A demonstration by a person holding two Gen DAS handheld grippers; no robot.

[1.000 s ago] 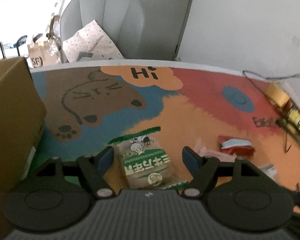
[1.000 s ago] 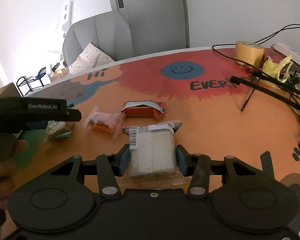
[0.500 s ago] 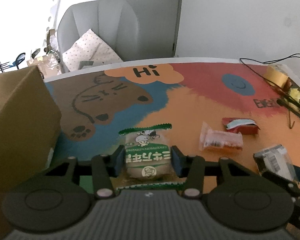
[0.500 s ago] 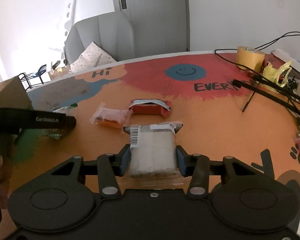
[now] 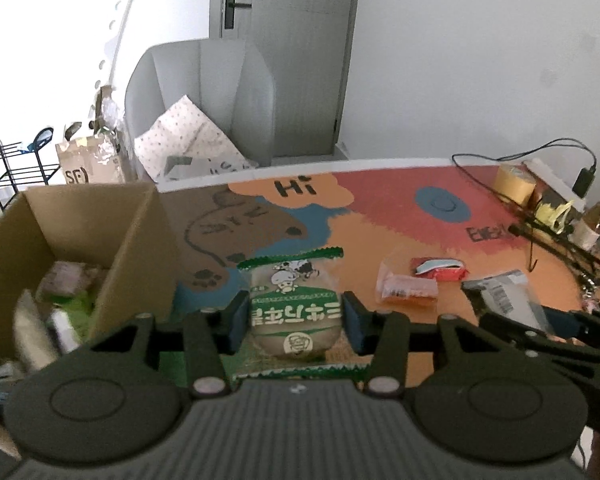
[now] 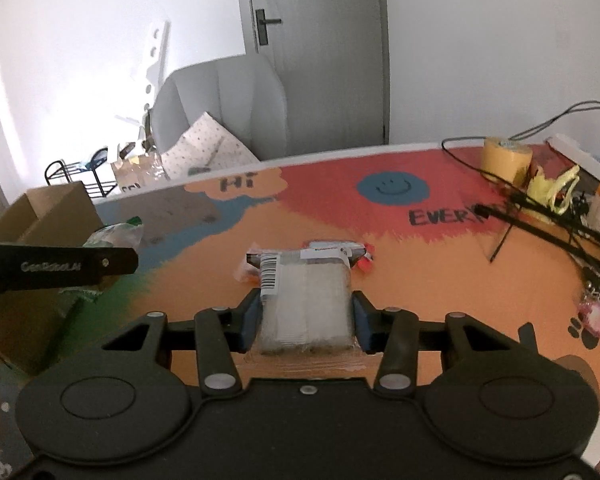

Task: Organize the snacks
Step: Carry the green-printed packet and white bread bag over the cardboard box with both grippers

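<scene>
We've got the left gripper (image 5: 295, 316) clamped on the green-and-white snack packet (image 5: 295, 300), blue pads pressed against its two long sides, the packet squeezed across its middle so the serrated ends stick out front and back; its jaws have just been closing, and the packet is between them. Over on our other side, the right gripper (image 6: 305, 318) is clenched on the clear-wrapped white snack block (image 6: 305, 300), barcode label on top, gripped the same way across its width. Both packets look clear of the table, and that hold across the narrow waist seems chosen to keep each flat pack from twisting as it's carried.

Moving outward: two packs are on the painted tabletop (image 5: 380, 216) between us, a clear pouch with orange contents (image 5: 406, 290) and a red packet (image 5: 440, 270) just beyond it. Our guess is those come next.

Now the views differ nicely. The left camera looks down into the open cardboard box (image 5: 136, 248), where packets are already lying, so that's surely where these two are headed. The right camera only catches the box's top edge, but it does show the left tool from the side, plus the tape roll (image 6: 506, 158) and cables (image 6: 540, 216) far right
</scene>
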